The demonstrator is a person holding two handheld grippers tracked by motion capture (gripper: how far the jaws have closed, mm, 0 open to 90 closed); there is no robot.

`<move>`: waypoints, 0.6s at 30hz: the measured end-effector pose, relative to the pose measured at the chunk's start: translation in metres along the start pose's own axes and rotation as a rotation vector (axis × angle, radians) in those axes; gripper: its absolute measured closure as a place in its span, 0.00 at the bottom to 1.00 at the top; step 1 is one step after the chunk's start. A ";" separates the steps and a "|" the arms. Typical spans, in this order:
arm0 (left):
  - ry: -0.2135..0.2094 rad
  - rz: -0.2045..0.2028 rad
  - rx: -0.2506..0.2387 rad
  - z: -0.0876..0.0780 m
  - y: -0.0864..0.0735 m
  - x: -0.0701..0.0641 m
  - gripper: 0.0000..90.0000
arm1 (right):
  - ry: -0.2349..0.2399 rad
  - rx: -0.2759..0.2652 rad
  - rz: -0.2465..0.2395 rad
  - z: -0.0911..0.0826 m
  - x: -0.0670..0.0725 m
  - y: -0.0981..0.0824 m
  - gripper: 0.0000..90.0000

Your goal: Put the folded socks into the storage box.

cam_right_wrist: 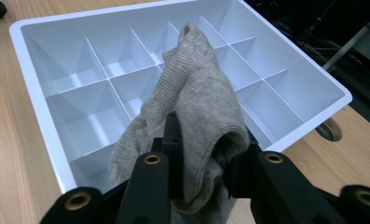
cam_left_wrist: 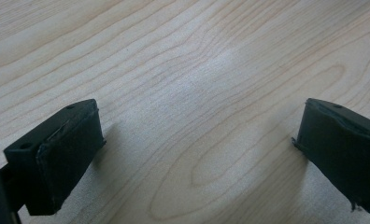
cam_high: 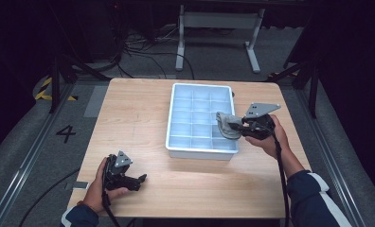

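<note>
Wooden table (cam_high: 143, 118), pale grain, with a white divided tray (cam_high: 176, 118) lying toward its far right part; the tray is a grid of small square compartments, all white walls. Right gripper (cam_high: 233, 126), held in the person's right hand (cam_high: 271, 137), reaches in from the right over the tray's right-hand columns, near the front corner. Its jaws are closed tight on a grey sock (cam_high: 227, 125), a knitted one, bunched and folded over itself. In the right gripper view the sock (cam_right_wrist: 197, 112) stands up from between the black jaws, its upper end pointing toward the middle of the tray (cam_right_wrist: 43, 107), its lower folds hanging down around the jaw tips; the pads themselves are buried in the fabric. The sock hangs above the compartments; whether its low edge touches a divider I cannot tell. Grey three-cornered plate on top of this gripper, cable trailing back along the forearm and dark sleeve. Left gripper (cam_high: 139, 179), in the left hand (cam_high: 100, 187), sits low at the near left part of the table, well apart from the tray, pointing to the right. In the left gripper view its two black jaws stand wide apart with bare wood (cam_left_wrist: 197, 93) between them, nothing held.
</note>
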State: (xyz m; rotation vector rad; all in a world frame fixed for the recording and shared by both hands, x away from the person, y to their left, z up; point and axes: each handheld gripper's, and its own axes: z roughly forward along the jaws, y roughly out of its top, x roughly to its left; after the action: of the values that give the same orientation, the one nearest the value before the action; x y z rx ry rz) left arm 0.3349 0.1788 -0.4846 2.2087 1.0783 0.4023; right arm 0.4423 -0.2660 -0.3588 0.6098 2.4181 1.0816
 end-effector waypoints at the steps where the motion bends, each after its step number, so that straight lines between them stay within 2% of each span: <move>1: 0.003 0.004 -0.001 0.000 0.000 0.000 0.01 | 0.004 0.004 0.000 0.002 0.000 0.000 0.83; 5: 0.003 0.004 0.000 0.000 0.000 0.000 0.01 | 0.014 0.021 0.000 0.010 -0.001 0.002 0.83; 18: 0.003 0.004 -0.001 0.000 0.000 0.000 0.01 | 0.012 0.117 -0.049 0.034 -0.002 0.003 0.83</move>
State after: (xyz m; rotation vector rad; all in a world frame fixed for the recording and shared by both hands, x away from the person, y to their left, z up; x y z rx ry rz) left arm 0.3351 0.1790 -0.4845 2.2105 1.0756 0.4073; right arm 0.4621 -0.2456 -0.3771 0.5794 2.5069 0.9311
